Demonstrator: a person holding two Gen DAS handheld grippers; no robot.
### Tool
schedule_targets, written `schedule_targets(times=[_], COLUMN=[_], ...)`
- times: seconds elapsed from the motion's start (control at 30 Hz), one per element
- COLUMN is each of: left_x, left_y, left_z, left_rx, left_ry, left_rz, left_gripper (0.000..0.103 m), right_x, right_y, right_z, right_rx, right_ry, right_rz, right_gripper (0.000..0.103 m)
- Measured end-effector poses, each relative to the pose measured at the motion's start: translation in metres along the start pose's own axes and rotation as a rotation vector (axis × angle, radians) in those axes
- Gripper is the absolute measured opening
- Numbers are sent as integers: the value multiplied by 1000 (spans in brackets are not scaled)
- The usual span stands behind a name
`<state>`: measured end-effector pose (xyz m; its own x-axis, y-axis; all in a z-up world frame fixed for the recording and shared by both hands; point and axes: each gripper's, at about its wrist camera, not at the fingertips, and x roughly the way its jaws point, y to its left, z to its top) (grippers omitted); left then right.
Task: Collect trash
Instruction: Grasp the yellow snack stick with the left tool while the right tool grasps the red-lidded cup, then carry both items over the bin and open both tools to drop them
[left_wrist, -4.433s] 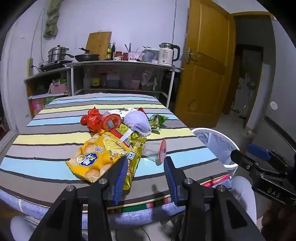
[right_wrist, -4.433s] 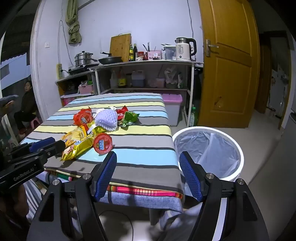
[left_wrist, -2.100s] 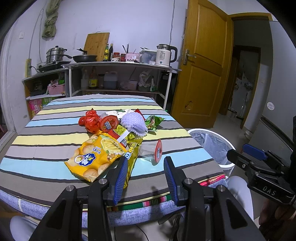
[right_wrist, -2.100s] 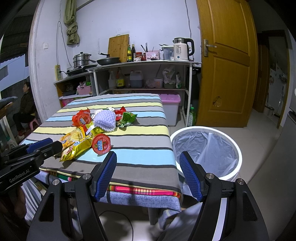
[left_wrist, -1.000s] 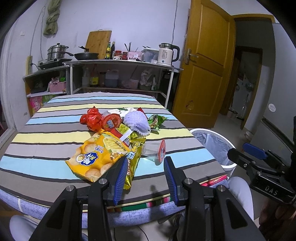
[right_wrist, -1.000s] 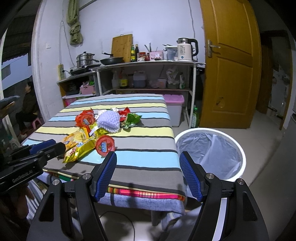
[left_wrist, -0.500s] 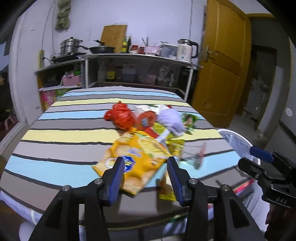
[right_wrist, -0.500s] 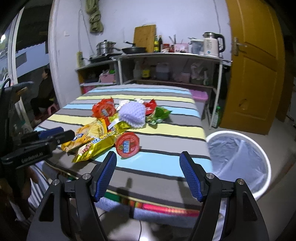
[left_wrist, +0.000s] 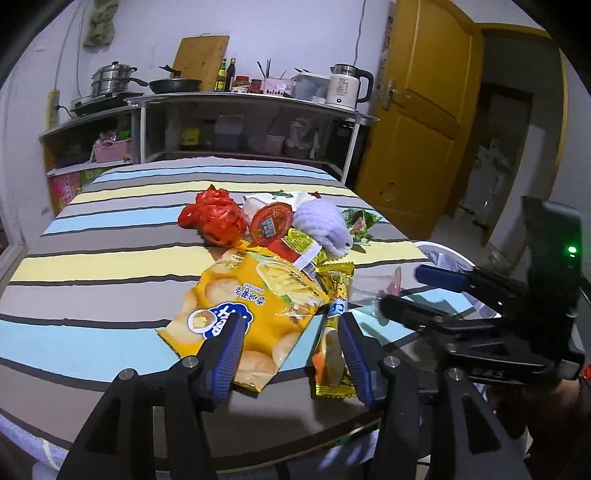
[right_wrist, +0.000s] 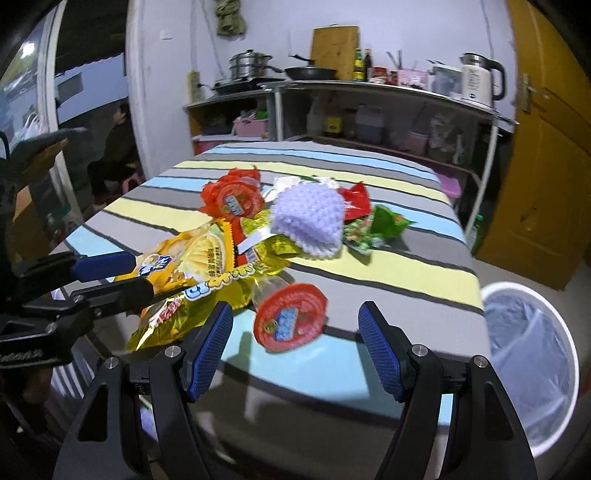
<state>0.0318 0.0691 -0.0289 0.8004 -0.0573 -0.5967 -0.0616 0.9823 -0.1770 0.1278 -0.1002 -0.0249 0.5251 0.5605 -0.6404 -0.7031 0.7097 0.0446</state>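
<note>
A heap of trash lies on the striped table (left_wrist: 92, 258): a yellow biscuit bag (left_wrist: 251, 306), a gold snack bag (left_wrist: 334, 332), a red plastic bag (left_wrist: 214, 218), a red-lidded cup (left_wrist: 269, 225), a purple foam net (left_wrist: 323, 225) and a green wrapper (left_wrist: 360, 221). My left gripper (left_wrist: 290, 332) hovers at the near table edge. Its jaws are opening, and the biscuit bag's near corner shows between them, untouched. My right gripper (right_wrist: 295, 325) stands open just short of a clear cup with a red lid (right_wrist: 291, 317) lying on its side. Neither gripper holds anything.
A white bin with a clear liner (right_wrist: 532, 369) stands on the floor right of the table. Behind the table runs a shelf (left_wrist: 240, 99) with pots, bottles and a kettle (left_wrist: 345, 86). A yellow door (left_wrist: 417, 122) is at the right. A person (right_wrist: 114, 147) sits far left.
Both grippers have moved forward and down toward the heap. The left jaws have spread wider. The right gripper has swung left, so the lidded cup now lies between its fingers in view.
</note>
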Motion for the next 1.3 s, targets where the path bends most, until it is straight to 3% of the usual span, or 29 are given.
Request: schedule_targets(times=[0.2, 0.33, 0.5, 0.73, 0.87, 1.3], left_x=[5, 11, 16, 28, 32, 43], left_y=[-3, -11, -21, -37, -43, -83], left_z=[-1, -2, -5, -10, -12, 30], left_rx=[12, 39, 65, 109, 104, 133], left_ry=[20, 35, 52, 105, 119, 72], left_rz=[-32, -48, -61, -38, -39, -102], left_gripper=[52, 52, 51, 24, 17, 16], right_x=[20, 22, 14, -10, -25, -71], right_y=[-4, -13, -19, -30, -39, -96], right_z=[3, 3, -1, -6, -11, -25], right_rx=[-1, 31, 59, 98, 125, 239], right_ry=[52, 61, 50, 11, -8, -79], right_rz=[5, 30, 41, 12, -17, -142], right_gripper=[69, 44, 44, 44, 44, 44])
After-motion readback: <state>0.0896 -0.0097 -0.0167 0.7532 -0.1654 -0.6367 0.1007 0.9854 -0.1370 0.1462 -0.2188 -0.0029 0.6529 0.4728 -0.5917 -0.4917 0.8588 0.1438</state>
